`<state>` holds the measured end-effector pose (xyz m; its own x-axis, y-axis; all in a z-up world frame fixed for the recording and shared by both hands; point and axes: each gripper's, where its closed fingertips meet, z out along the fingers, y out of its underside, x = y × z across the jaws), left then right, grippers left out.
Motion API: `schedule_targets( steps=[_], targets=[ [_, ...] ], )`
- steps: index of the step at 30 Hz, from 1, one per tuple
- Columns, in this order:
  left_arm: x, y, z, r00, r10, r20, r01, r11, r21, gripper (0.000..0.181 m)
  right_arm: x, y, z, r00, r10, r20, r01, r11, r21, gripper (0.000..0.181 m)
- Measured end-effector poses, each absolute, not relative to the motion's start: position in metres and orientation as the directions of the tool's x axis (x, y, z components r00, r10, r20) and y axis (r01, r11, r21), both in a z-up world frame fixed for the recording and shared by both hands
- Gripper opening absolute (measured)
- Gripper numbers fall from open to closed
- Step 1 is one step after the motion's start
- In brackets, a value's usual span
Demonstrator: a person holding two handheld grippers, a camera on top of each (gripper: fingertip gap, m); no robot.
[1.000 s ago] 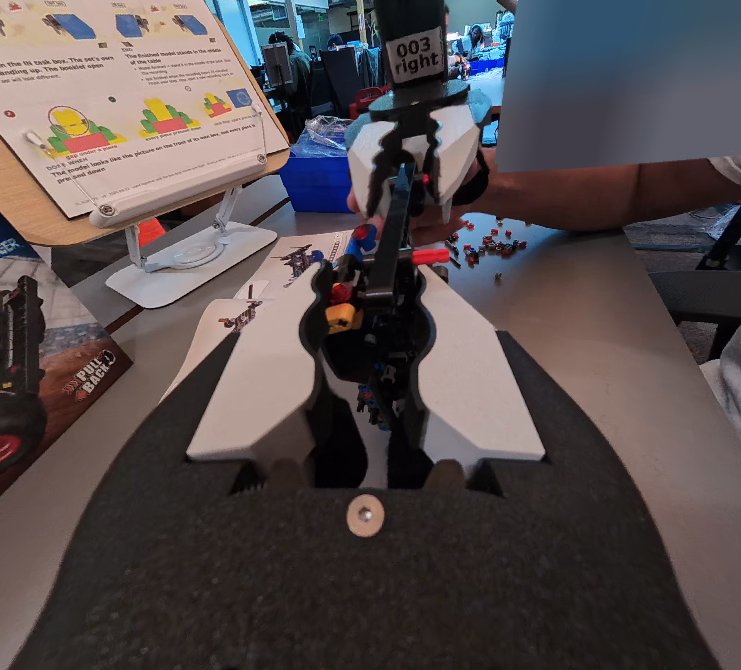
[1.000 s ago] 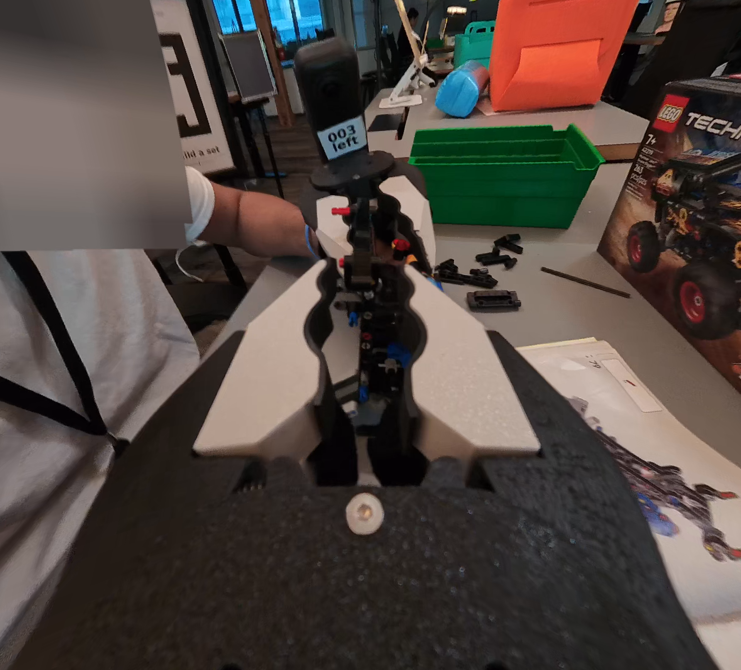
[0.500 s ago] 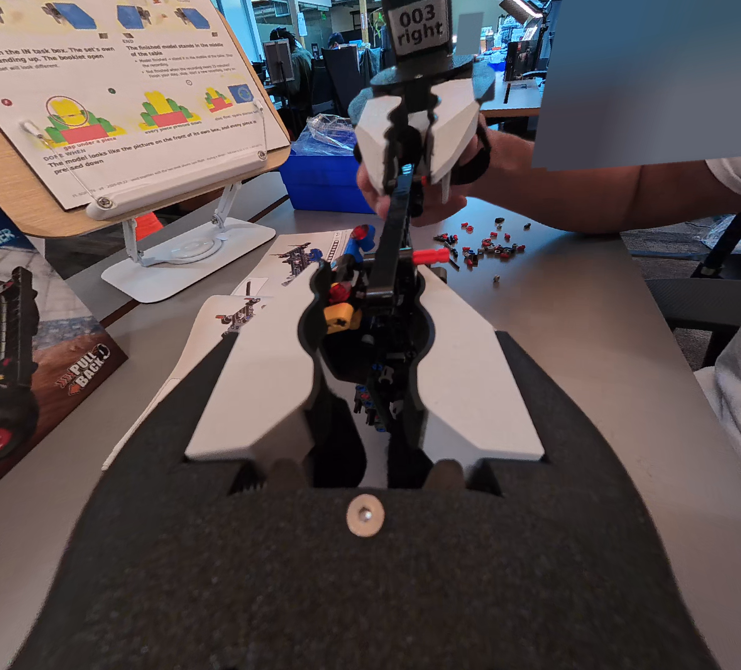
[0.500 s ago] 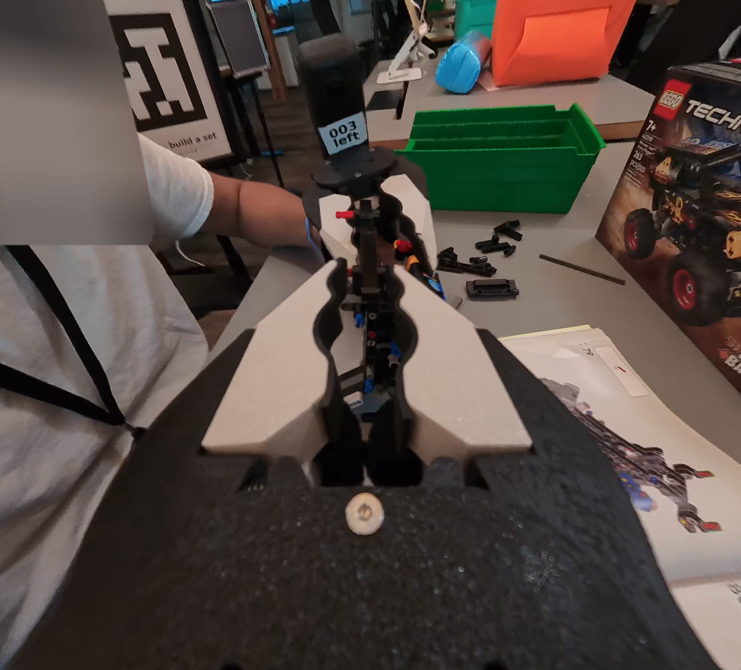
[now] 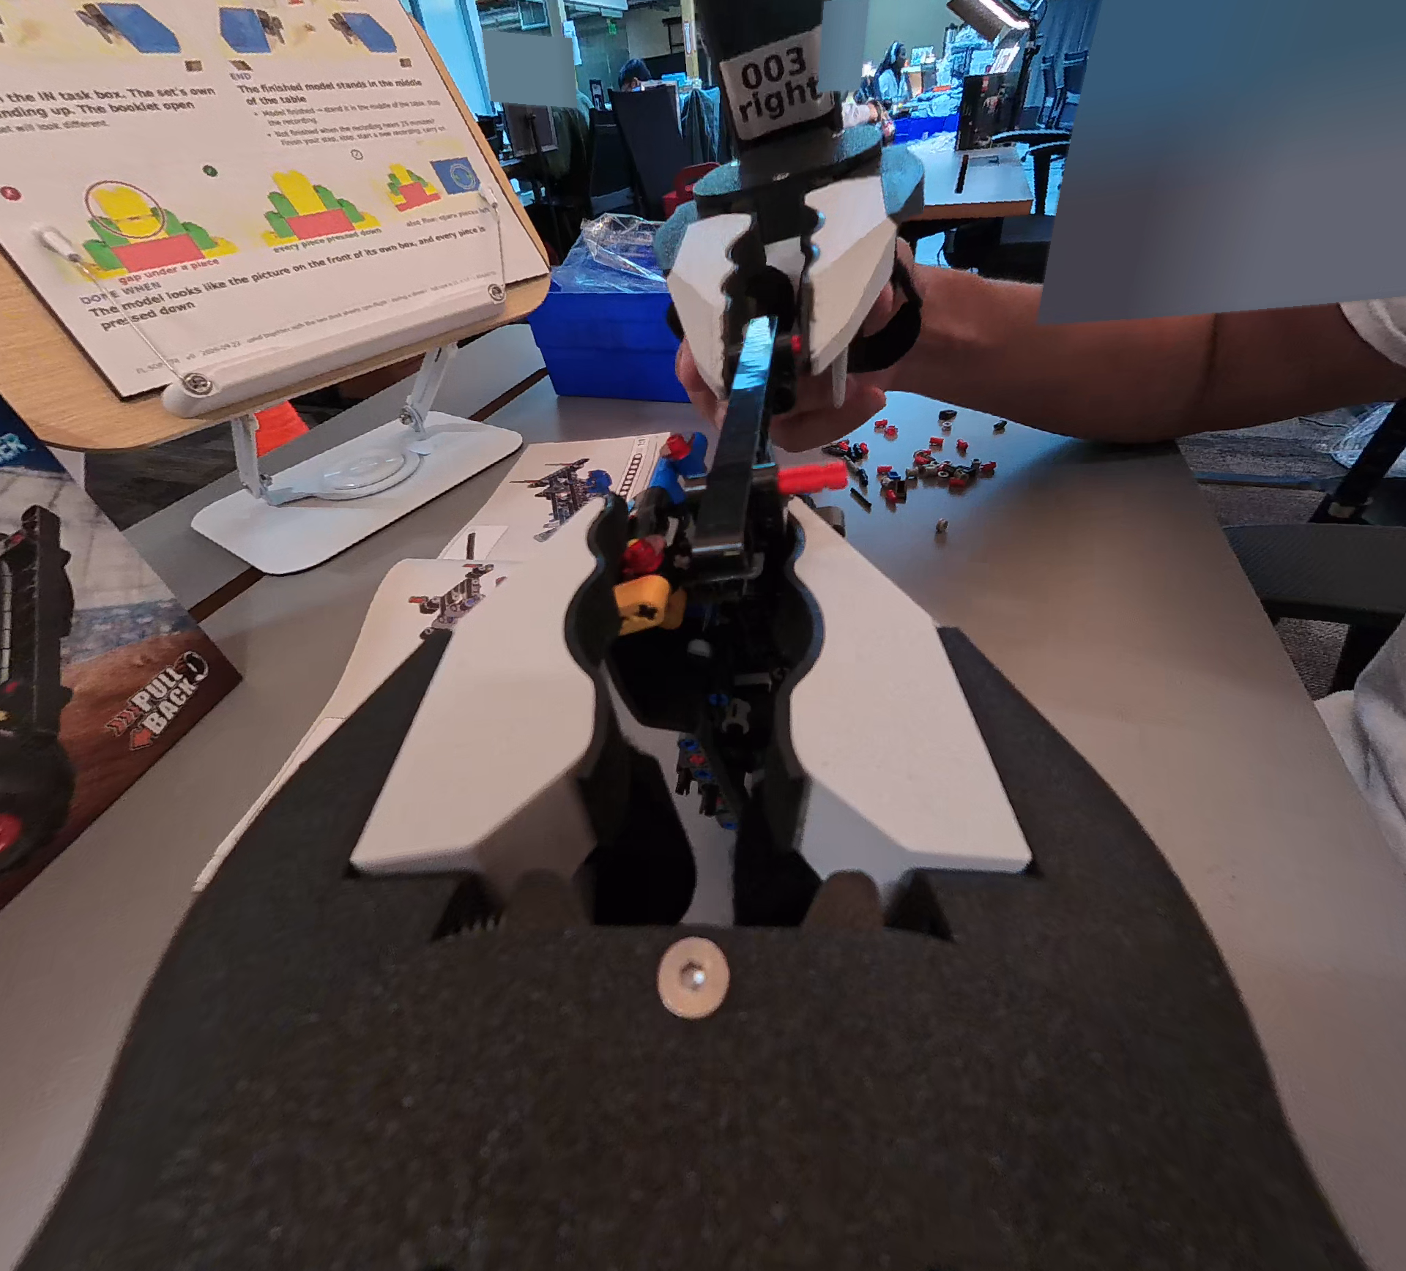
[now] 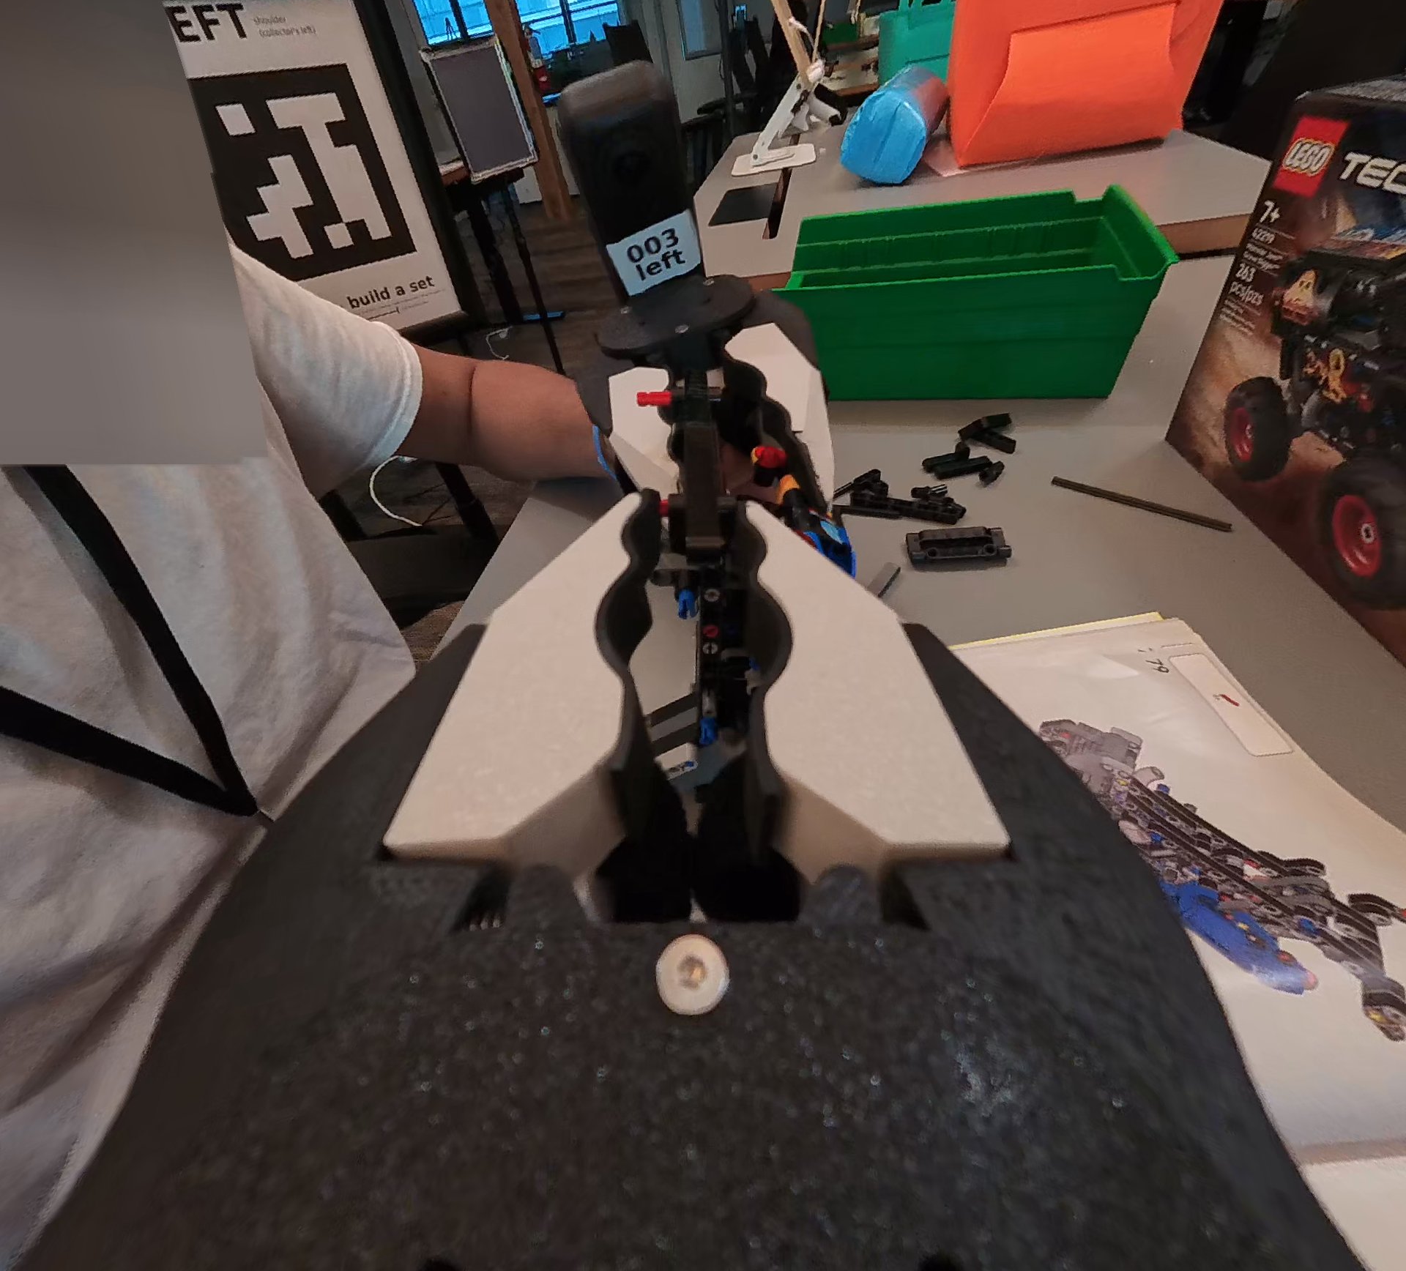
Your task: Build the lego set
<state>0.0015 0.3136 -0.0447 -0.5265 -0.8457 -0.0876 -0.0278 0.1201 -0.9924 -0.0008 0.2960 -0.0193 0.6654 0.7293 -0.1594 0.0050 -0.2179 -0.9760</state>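
1. The left gripper [image 5: 696, 550] pinches one end of a partly built black lego assembly [image 5: 730, 497], its white fingers [image 5: 502, 687] drawn close around the model's black frame, with a yellow piece and red and blue pins showing at the gap.

2. The right gripper [image 6: 696, 542] clamps the opposite end of the same assembly [image 6: 704, 497], its fingers nearly together on the thin black frame; in the left wrist view it appears at 12 o'clock [image 5: 768, 352], facing the left one, a black beam bridging the two.

3. The model is held in the air above the grey table [image 5: 1065, 588], between both tools.

4. Small red and black loose pieces [image 5: 920, 466] lie scattered on the table at 1 o'clock in the left wrist view.

5. In the right wrist view, black parts [image 6: 951, 535] sit at 2 o'clock, near a green bin [image 6: 981, 306]; the set's box [image 6: 1308, 352] stands at 3 o'clock and the open instruction booklet [image 6: 1217, 816] lies at 4 o'clock.

6. An instruction sheet on a stand [image 5: 228, 131] rises at 10 o'clock in the left wrist view, with a blue bin [image 5: 601, 344] behind it.
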Motion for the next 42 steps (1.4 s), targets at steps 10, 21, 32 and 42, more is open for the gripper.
schedule_targets(
  steps=[10,21,32,42],
  targets=[
    [0.001,0.312,-0.045,-0.52,-0.848,-0.104,-0.024,0.136,-0.99,0.036,-0.001,0.296,-0.02,0.657,0.743,-0.128,-0.006,-0.165,-0.986,0.016],
    [0.001,0.311,-0.044,-0.519,-0.847,-0.113,-0.016,0.142,-0.99,0.036,0.004,0.294,-0.023,0.666,0.728,-0.161,0.033,-0.245,-0.969,0.02],
    [-0.003,0.315,-0.045,-0.543,-0.835,-0.092,-0.066,0.151,-0.986,0.048,0.005,0.295,-0.021,0.668,0.726,-0.163,0.024,-0.24,-0.97,0.015],
    [-0.025,0.329,-0.024,-0.61,-0.757,0.237,-0.278,-0.076,-0.958,0.056,0.008,0.297,-0.022,0.706,0.701,-0.1,0.068,-0.207,-0.976,0.016]
  ],
)
